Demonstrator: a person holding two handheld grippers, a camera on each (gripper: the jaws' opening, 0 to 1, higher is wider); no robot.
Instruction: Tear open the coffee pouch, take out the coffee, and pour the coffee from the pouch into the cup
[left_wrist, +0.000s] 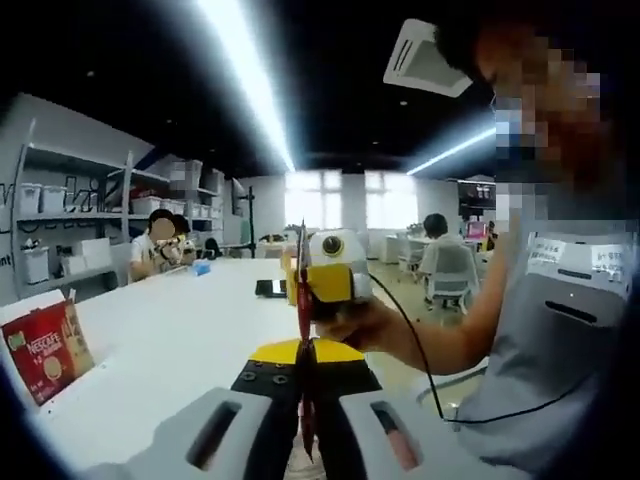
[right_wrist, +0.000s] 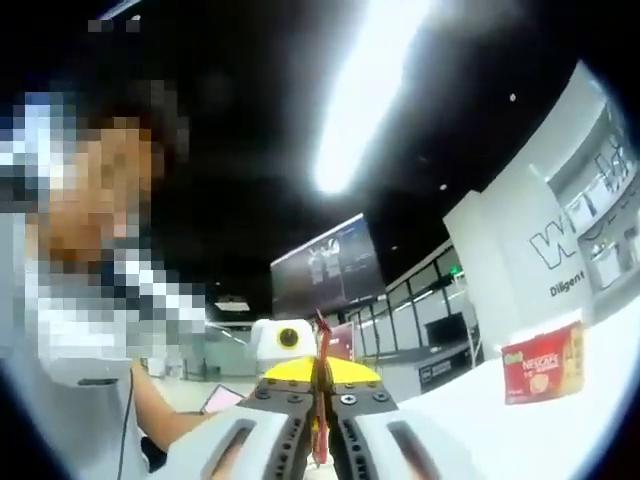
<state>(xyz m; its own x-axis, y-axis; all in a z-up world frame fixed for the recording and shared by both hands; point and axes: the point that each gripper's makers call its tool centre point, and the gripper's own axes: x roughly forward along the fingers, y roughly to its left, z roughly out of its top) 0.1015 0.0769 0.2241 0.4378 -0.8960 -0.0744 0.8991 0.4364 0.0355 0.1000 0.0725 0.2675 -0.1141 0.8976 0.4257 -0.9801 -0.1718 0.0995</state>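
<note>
Left gripper (left_wrist: 306, 400): jaws were closed on the coffee pouch (left_wrist: 302, 290), seen edge-on as a thin red strip rising at frame centre. Its top was pinched by the right gripper (left_wrist: 303, 285), opposite. In the right gripper view the right gripper (right_wrist: 322, 405) was likewise clamped on the pouch (right_wrist: 321, 400) at lower centre. A red coffee box (left_wrist: 45, 350) stood on the white table (left_wrist: 180, 340), lower left, well apart.
</note>
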